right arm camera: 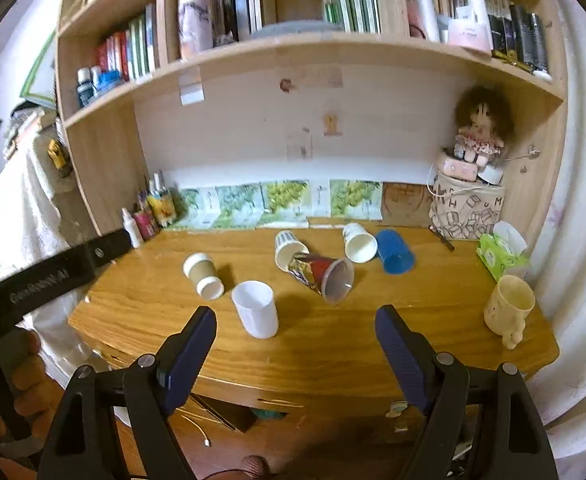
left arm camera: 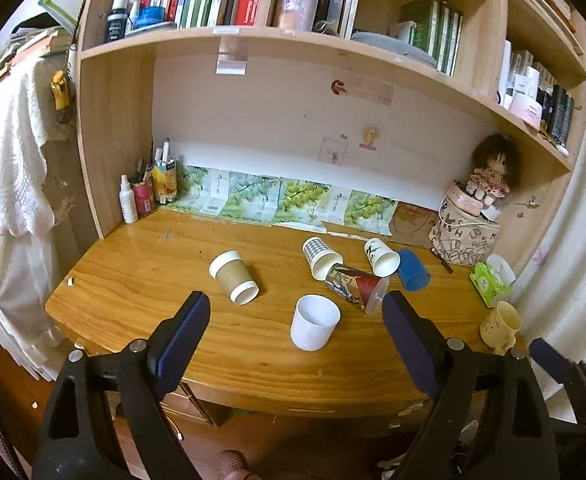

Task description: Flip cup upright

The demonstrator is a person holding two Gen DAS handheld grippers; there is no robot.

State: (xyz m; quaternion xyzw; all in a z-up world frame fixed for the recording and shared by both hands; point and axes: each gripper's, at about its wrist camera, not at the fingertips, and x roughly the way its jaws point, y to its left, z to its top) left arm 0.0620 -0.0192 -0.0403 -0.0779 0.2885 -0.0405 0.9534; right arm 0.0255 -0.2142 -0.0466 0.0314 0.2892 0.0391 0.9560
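Several cups are on the wooden desk (left arm camera: 133, 280). A white cup (left arm camera: 314, 322) (right arm camera: 254, 313) stands upright near the front. Lying on their sides are a brown paper cup (left arm camera: 234, 277) (right arm camera: 204, 275), a checked cup (left arm camera: 320, 258) (right arm camera: 289, 249), a printed clear cup (left arm camera: 356, 287) (right arm camera: 321, 274), a white paper cup (left arm camera: 381, 257) (right arm camera: 359, 241) and a blue cup (left arm camera: 413, 270) (right arm camera: 393, 256). My left gripper (left arm camera: 296, 308) is open and empty, in front of the white cup. My right gripper (right arm camera: 295, 322) is open and empty, above the desk's front edge.
A yellow mug (left arm camera: 500, 326) (right arm camera: 509, 309) stands upright at the desk's right front. A green tissue pack (left arm camera: 489, 283), a printed bag (left arm camera: 467, 240) with a doll (left arm camera: 493, 172), and bottles and pens (left arm camera: 145, 192) line the back. Bookshelves hang above.
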